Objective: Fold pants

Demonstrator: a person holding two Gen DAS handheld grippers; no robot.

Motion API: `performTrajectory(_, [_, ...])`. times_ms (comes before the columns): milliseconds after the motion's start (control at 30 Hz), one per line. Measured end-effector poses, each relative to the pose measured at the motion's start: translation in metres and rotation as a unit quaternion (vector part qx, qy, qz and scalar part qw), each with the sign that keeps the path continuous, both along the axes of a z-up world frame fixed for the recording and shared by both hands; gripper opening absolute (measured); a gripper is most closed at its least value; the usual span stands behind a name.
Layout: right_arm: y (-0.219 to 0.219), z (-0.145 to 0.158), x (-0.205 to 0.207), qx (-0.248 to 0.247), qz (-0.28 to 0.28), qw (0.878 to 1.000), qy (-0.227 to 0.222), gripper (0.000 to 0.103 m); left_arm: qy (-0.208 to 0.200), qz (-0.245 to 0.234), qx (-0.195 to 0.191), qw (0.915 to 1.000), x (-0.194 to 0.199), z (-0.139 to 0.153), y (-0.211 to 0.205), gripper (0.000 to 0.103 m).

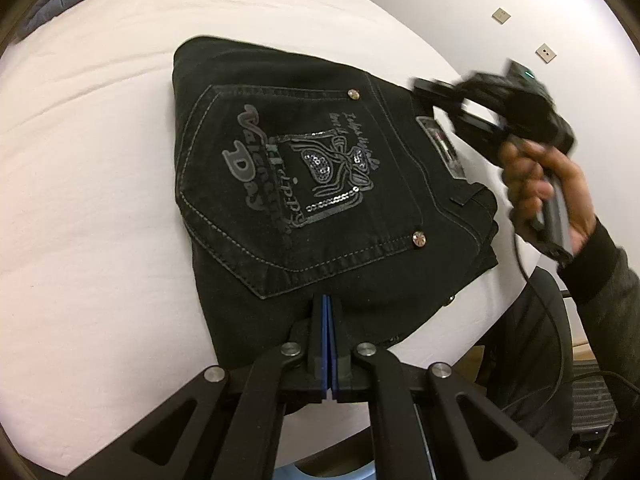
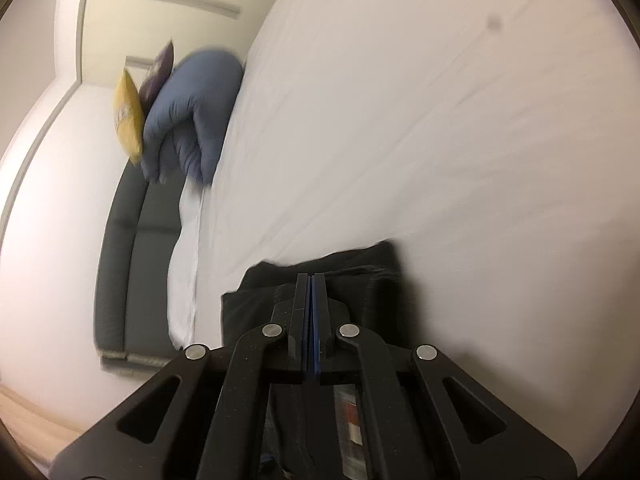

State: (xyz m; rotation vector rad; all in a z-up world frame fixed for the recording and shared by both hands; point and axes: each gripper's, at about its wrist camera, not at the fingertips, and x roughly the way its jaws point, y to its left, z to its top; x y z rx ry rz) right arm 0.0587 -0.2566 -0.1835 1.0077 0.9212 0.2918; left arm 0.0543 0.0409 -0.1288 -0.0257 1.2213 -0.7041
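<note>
Black jeans lie folded into a compact stack on the white bed, back pocket with grey lettering and sequins facing up. My left gripper is shut and empty, its tips at the near edge of the stack. My right gripper is shut and empty, above the waistband end of the jeans. In the left wrist view the right gripper shows blurred by the waistband label, held in a hand.
A blue pillow and a yellow bag sit at the bed's far end by a dark headboard. The white wall with two small plates stands past the bed. A dark chair is beside the bed edge.
</note>
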Motion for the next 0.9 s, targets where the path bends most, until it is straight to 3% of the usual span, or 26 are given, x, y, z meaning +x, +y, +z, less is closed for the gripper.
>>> performTrajectory(67, [-0.014, 0.013, -0.017, -0.032, -0.017, 0.999, -0.009, 0.009, -0.006, 0.001, -0.001, 1.0000, -0.003, 0.004, -0.001, 0.004])
performTrajectory(100, [-0.014, 0.022, -0.030, -0.060, -0.013, 0.998, -0.009, 0.028, -0.009, 0.003, -0.001, 0.9999, -0.004, 0.010, 0.001, 0.009])
performTrajectory(133, [-0.017, 0.020, -0.046, -0.073, -0.007, 0.997, -0.008, 0.063, -0.013, 0.004, -0.005, 0.9999, -0.005, 0.017, 0.004, 0.024])
performTrajectory(167, [-0.016, 0.024, -0.056, -0.088, 0.000, 0.996, -0.006, 0.077, -0.021, 0.006, -0.014, 0.9997, -0.005, 0.025, 0.007, 0.034])
performTrajectory(200, [-0.014, 0.028, -0.067, -0.100, 0.005, 0.995, -0.007, 0.084, -0.033, 0.012, -0.016, 0.9992, -0.006, 0.034, 0.012, 0.060])
performTrajectory(233, [-0.020, 0.028, -0.079, -0.105, 0.014, 0.994, -0.010, 0.084, -0.054, 0.025, -0.010, 0.9982, -0.009, 0.047, 0.022, 0.081])
performTrajectory(300, [-0.021, 0.034, -0.098, -0.116, 0.050, 0.992, -0.004, 0.084, -0.091, 0.054, -0.018, 0.9943, -0.005, 0.069, 0.042, 0.090])
performTrajectory(367, [-0.017, 0.032, -0.105, -0.118, 0.060, 0.991, 0.016, 0.083, -0.091, 0.075, -0.031, 0.9925, 0.007, 0.080, 0.056, 0.092])
performTrajectory(433, [-0.018, 0.026, -0.108, -0.084, 0.063, 0.994, 0.029, 0.081, -0.092, 0.094, -0.013, 0.9913, 0.026, 0.079, 0.061, 0.096])
performTrajectory(567, [-0.001, 0.011, -0.105, -0.083, 0.076, 0.992, 0.050, 0.074, -0.039, 0.093, 0.007, 0.9949, 0.059, 0.046, 0.053, 0.096])
performTrajectory(667, [0.002, -0.002, -0.094, -0.059, 0.069, 0.994, 0.060, 0.060, 0.007, 0.082, 0.006, 0.9966, 0.080, 0.018, 0.038, 0.095])
performTrajectory(800, [0.011, -0.017, -0.073, -0.043, 0.082, 0.993, 0.071, 0.044, 0.032, 0.085, 0.026, 0.9955, 0.091, -0.006, 0.028, 0.089])
performTrajectory(867, [0.015, -0.023, -0.061, -0.036, 0.088, 0.992, 0.079, 0.034, 0.036, 0.085, 0.014, 0.9956, 0.094, -0.006, 0.027, 0.078])
performTrajectory(900, [0.017, -0.027, -0.057, -0.035, 0.092, 0.992, 0.080, 0.030, 0.045, 0.079, 0.004, 0.9958, 0.095, -0.005, 0.028, 0.060])
